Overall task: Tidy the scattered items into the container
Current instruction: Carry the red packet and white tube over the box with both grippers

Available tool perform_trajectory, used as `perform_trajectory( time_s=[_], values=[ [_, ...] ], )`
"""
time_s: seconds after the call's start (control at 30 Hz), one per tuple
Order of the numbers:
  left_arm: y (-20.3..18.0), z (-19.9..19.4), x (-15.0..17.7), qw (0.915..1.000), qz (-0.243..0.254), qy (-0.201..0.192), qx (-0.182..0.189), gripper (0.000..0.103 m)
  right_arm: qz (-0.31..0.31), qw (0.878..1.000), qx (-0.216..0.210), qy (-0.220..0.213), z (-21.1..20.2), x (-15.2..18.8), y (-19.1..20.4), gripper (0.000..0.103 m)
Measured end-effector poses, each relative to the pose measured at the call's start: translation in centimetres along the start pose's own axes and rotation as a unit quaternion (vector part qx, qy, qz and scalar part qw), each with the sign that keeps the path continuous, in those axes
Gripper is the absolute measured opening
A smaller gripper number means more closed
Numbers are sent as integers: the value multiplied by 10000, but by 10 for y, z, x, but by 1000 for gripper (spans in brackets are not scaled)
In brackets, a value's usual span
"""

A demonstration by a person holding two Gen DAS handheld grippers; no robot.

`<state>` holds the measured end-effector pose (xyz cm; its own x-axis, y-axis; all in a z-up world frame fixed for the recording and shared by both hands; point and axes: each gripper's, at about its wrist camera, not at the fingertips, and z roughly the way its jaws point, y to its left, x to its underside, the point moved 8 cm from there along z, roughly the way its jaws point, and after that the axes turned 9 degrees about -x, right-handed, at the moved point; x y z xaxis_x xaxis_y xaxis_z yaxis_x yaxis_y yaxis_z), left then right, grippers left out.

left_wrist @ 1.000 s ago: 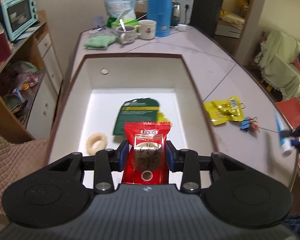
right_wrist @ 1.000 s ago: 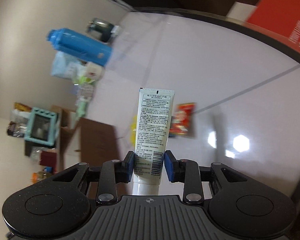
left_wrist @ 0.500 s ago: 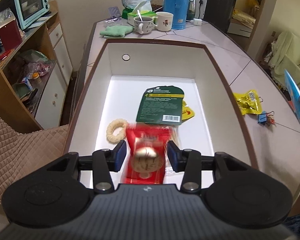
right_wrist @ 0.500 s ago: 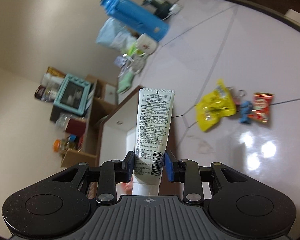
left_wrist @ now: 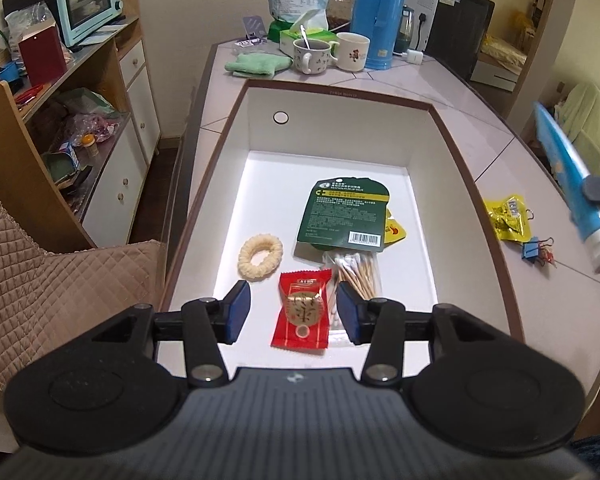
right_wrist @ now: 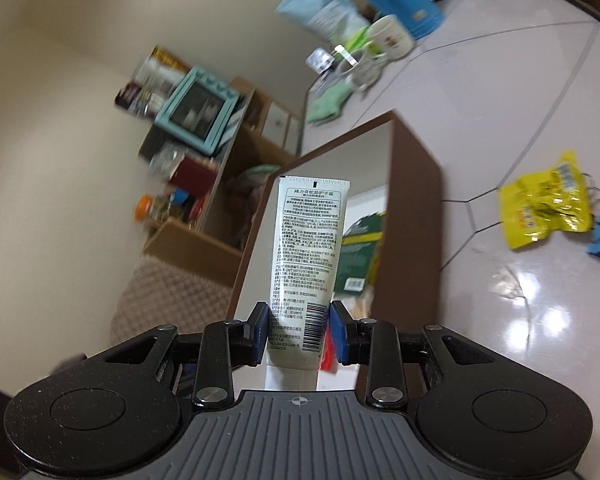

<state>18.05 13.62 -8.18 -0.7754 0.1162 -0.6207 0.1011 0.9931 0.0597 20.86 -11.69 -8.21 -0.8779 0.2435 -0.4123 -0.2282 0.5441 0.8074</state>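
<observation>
A white box with a brown rim [left_wrist: 340, 120] stands on the pale counter. On its floor lie a red snack packet [left_wrist: 302, 314], a green card pack [left_wrist: 342, 212], a beige ring [left_wrist: 260, 256] and a bundle of cotton swabs [left_wrist: 356, 268]. My left gripper [left_wrist: 292, 300] hangs open above the red packet, its pads clear of it. My right gripper [right_wrist: 299, 320] is shut on a hand-cream tube [right_wrist: 308, 248], held near the box's right wall [right_wrist: 416, 208]; the same tube [left_wrist: 568, 184] shows blue at the right of the left wrist view. A yellow packet [left_wrist: 508, 218] and a blue binder clip [left_wrist: 534, 248] lie on the counter.
Two mugs [left_wrist: 352, 52], a blue thermos [left_wrist: 380, 12], a green cloth [left_wrist: 258, 64] and a pale bag crowd the counter's far end. A cabinet with a teal oven [left_wrist: 88, 0] stands to the left. A quilted brown cover [left_wrist: 52, 280] lies by the box's near left corner.
My left gripper opened and the red packet dropped onto the box floor. My right gripper carried the tube from over the counter toward the box, rolling as it went.
</observation>
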Motion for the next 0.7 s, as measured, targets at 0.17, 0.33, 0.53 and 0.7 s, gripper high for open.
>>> perform_trajectory(
  time_s=[0.17, 0.33, 0.53, 0.7],
  values=[
    [5, -10, 0, 10000, -41, -40, 17, 42, -317, 9990, -25, 314, 29, 7, 12, 32],
    [10, -15, 1, 10000, -62, -40, 10, 44, -609, 9962, 115, 619, 55, 17, 14, 32],
    [17, -16, 3, 9999, -103, -18, 17, 45, -1081, 9885, 421, 968, 79, 31, 13, 32],
    [19, -15, 5, 9999, -119, -2, 49, 46, -1714, 9747, 692, 1259, 93, 42, 14, 32]
  ],
)
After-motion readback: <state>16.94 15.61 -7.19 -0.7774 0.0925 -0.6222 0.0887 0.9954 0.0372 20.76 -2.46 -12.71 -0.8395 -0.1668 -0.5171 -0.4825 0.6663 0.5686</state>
